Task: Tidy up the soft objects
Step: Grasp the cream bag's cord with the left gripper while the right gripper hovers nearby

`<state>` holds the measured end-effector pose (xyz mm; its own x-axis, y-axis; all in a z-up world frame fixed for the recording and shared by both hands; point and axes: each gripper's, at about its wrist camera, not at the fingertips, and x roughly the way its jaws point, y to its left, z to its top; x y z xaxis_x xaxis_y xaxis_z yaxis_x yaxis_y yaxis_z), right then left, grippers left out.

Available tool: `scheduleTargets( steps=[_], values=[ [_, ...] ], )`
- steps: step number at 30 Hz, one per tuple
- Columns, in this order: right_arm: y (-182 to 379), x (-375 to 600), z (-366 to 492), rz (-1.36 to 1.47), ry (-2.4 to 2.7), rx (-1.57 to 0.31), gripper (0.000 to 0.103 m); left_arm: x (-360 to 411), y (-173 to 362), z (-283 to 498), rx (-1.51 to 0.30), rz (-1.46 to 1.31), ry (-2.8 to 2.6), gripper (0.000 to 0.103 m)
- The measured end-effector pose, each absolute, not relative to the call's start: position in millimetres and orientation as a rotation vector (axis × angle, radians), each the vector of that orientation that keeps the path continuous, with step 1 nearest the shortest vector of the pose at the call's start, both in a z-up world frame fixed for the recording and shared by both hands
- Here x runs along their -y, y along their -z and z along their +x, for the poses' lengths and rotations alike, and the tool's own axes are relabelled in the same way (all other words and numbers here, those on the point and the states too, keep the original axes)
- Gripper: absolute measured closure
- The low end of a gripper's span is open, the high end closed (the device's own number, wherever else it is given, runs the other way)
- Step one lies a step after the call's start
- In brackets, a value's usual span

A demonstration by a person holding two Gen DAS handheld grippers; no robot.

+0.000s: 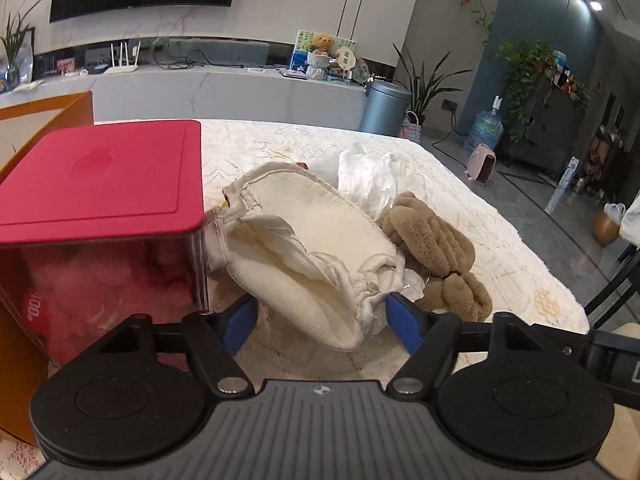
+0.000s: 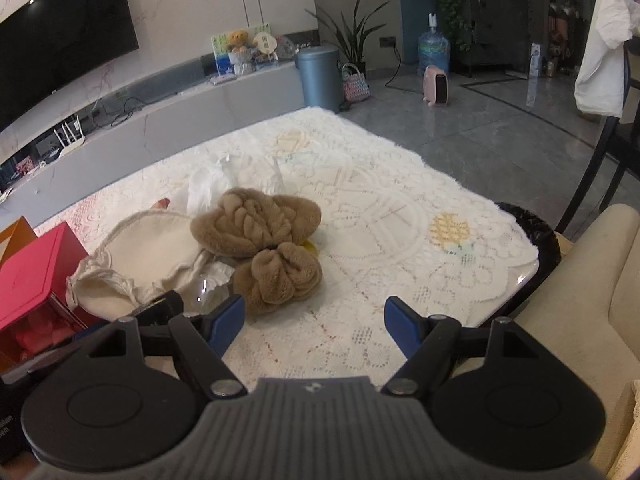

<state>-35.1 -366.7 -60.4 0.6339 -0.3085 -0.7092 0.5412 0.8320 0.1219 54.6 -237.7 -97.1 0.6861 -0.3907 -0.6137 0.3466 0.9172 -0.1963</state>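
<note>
A cream cloth bag (image 1: 320, 248) lies on the lace-covered table (image 1: 480, 216), next to a clear box with a red lid (image 1: 100, 176). My left gripper (image 1: 324, 320) is open, its blue fingers either side of the bag's near end. A brown plush toy (image 1: 436, 252) lies right of the bag, with a white crumpled cloth (image 1: 368, 176) behind. In the right wrist view the plush (image 2: 264, 248), bag (image 2: 148, 256) and red-lidded box (image 2: 36, 280) show. My right gripper (image 2: 314, 324) is open and empty, just in front of the plush.
An orange box (image 1: 48, 108) stands behind the red-lidded box. A cream chair (image 2: 592, 300) is at the table's right edge. A TV console, a blue bin (image 2: 320, 76) and plants stand beyond the table.
</note>
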Motion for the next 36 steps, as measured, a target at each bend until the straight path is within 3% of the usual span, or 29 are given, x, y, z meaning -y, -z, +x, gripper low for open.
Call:
scheduleTargets(
  steps=[7,10,13,20,23,24,25,27,36],
  values=[
    [66,368,-30,0.345,0.495,-0.763,0.027,236,91,43,-0.666,-0.045,0.463,0.07],
    [67,367,-28,0.34,0.496,-0.775,0.027,234,86,38,-0.648,-0.01,0.473,0.083],
    [66,365,-29,0.33,0.494,-0.774,0.027,230,78,31,-0.62,0.01,0.488,0.088],
    [65,362,-28,0.314,0.504,-0.786,0.027,214,63,11,-0.607,0.03,0.519,0.089],
    [64,360,-28,0.303,0.498,-0.79,0.027,210,68,5,-0.602,0.038,0.542,0.075],
    [64,360,-29,0.303,0.497,-0.791,0.027,209,71,4,-0.587,0.035,0.545,0.06],
    [64,360,-29,0.305,0.497,-0.791,0.027,210,74,4,-0.563,0.025,0.558,0.039],
    [65,362,-29,0.32,0.488,-0.786,0.027,208,80,4,-0.501,-0.021,0.606,0.018],
    [80,395,0,0.515,0.419,-0.803,0.025,228,96,40,-0.591,-0.023,0.52,0.016]
  ],
)
